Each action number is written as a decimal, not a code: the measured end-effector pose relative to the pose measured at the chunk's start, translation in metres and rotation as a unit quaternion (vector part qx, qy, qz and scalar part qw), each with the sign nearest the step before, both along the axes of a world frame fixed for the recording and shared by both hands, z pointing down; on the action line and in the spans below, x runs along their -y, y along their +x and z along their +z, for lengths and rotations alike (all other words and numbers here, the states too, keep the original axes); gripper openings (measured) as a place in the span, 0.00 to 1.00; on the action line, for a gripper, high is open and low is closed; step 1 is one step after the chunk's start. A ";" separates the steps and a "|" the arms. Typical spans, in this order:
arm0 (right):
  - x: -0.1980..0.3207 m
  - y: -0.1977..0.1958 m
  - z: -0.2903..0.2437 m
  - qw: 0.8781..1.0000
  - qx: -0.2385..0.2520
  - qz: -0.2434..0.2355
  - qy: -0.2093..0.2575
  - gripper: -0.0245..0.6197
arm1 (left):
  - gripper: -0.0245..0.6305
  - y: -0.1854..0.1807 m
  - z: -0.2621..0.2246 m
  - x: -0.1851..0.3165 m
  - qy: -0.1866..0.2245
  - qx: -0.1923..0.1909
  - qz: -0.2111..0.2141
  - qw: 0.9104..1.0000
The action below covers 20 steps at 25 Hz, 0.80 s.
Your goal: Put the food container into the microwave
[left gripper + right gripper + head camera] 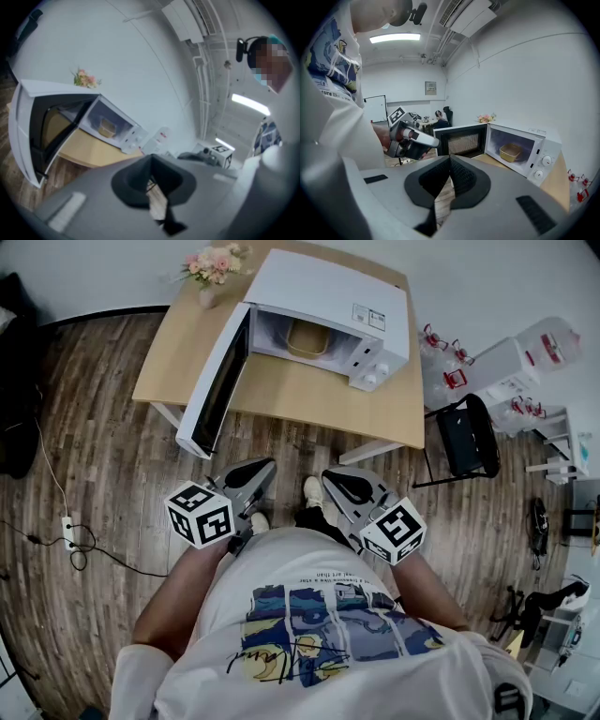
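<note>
The white microwave [328,306] stands on the wooden table [281,395] with its door [217,381] swung wide open to the left. Inside it sits the tan food container [302,338], also visible in the right gripper view [510,151] and small in the left gripper view [108,125]. Both grippers hang close to the person's body, well short of the table. The left gripper [258,468] [151,157] is shut with nothing in it. The right gripper [333,476] [450,157] is likewise shut and empty.
A vase of pink flowers [214,266] stands at the table's far left corner. A black chair [469,432] and large water bottles [525,362] are to the right of the table. A power strip [68,531] with cables lies on the wooden floor at left.
</note>
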State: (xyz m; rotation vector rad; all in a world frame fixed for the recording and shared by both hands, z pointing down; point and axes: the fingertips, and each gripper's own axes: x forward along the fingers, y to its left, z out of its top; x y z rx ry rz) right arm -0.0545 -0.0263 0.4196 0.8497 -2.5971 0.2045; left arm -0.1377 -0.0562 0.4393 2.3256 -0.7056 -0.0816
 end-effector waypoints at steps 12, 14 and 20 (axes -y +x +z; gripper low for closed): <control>0.000 0.008 0.003 1.000 -0.001 0.001 -0.003 0.05 | 0.05 0.011 0.004 -0.001 0.005 0.022 0.007 1.000; 0.001 0.009 0.001 1.000 -0.001 -0.001 -0.003 0.05 | 0.05 0.013 0.004 0.001 0.006 0.025 0.008 1.000; 0.011 0.017 0.001 1.000 0.001 -0.006 -0.004 0.05 | 0.05 0.023 0.004 0.011 0.003 0.032 0.006 0.999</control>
